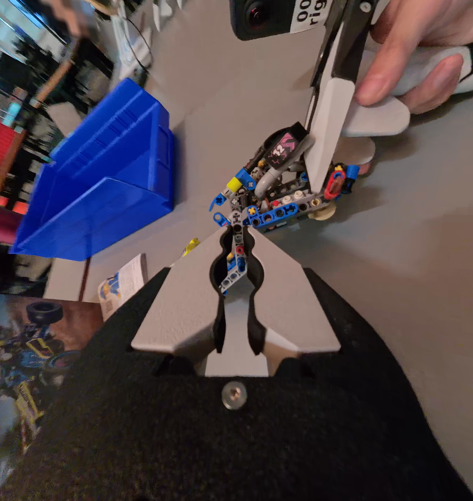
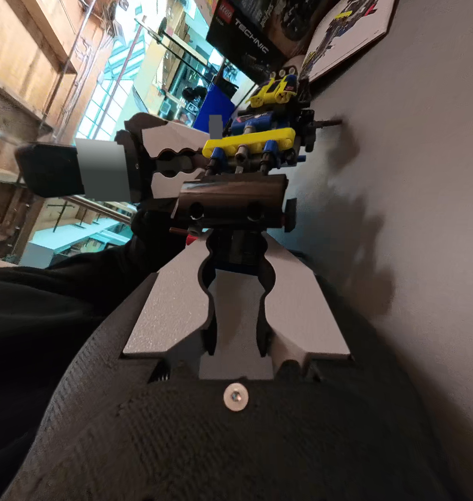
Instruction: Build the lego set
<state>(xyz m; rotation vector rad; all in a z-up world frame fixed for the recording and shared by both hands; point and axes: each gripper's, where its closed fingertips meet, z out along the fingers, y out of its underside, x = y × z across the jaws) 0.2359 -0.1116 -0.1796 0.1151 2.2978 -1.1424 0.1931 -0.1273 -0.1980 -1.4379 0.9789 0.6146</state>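
Fingers of the left gripper (image 1: 238, 238) pinch a grey beam (image 1: 236, 260) mid-frame; the right gripper (image 2: 236, 249) clamps the blue-yellow brick model (image 2: 246, 162), centre frame, above the grey table (image 1: 392, 271).

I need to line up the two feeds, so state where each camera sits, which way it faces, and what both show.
Left wrist view: on the left gripper, looking along its fingers, shut on a grey beam of the brick model; beyond, a blue bin, the right gripper, a hand.
Right wrist view: on the right gripper, fingers gripping the model's dark body; beyond, the left gripper, a black sleeve.
Shared: the model, grey table, bin.
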